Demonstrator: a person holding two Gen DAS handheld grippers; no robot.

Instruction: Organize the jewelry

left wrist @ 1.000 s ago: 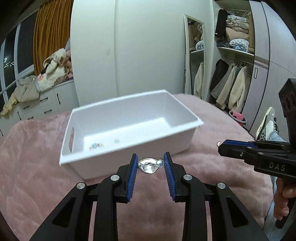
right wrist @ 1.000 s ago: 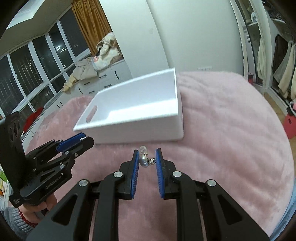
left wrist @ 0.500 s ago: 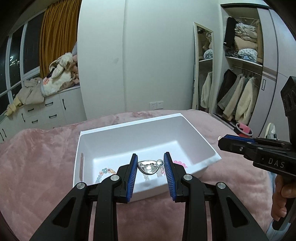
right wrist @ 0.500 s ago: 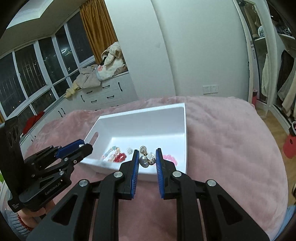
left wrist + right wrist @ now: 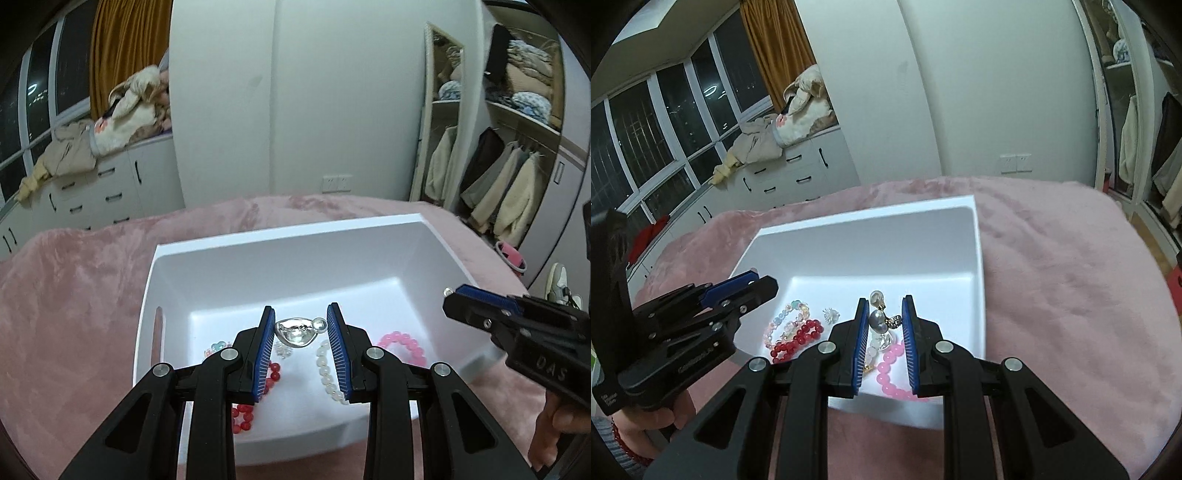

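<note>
Over the white tray (image 5: 255, 236), the left gripper (image 5: 300, 328) is pinching a silver ring (image 5: 295, 331); the right gripper (image 5: 884, 319) is clamping a pearl earring (image 5: 878, 320).

White bin (image 5: 436, 236) on pink blanket (image 5: 74, 295); red bracelet (image 5: 798, 339), pink bracelet (image 5: 890, 369).

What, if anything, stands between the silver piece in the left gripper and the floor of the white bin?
Nothing visible: the left gripper holds the silver piece over the open white bin; only bracelets lie below.
</note>
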